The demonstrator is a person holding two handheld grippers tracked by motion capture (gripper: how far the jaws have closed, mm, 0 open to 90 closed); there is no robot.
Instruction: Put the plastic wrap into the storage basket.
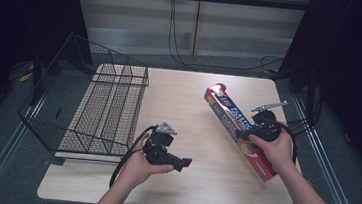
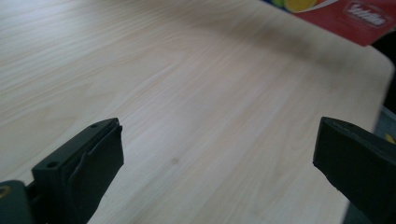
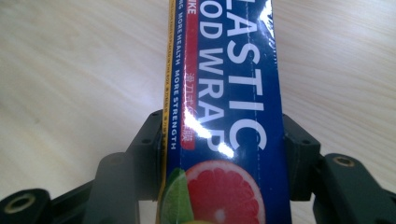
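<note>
A long box of plastic food wrap [image 1: 232, 118], blue and red with citrus pictures, lies diagonally across the right half of the wooden table [image 1: 184, 102]. My right gripper [image 1: 247, 136] is shut on it near its middle. In the right gripper view the box [image 3: 224, 84] runs straight up between the two black jaws, which press on both of its sides. I cannot tell whether the box rests on the table or is held just above it. My left gripper [image 1: 187, 162] hovers open over the table's front centre, its jaws wide apart with nothing between them [image 2: 217, 144]. The box's red end [image 2: 364, 18] shows far off.
A black wire basket [image 1: 103, 109] stands at the table's left edge and reaches beyond it. Cables trail from both grippers toward the table's front. Bare wood lies between the two grippers and toward the far edge.
</note>
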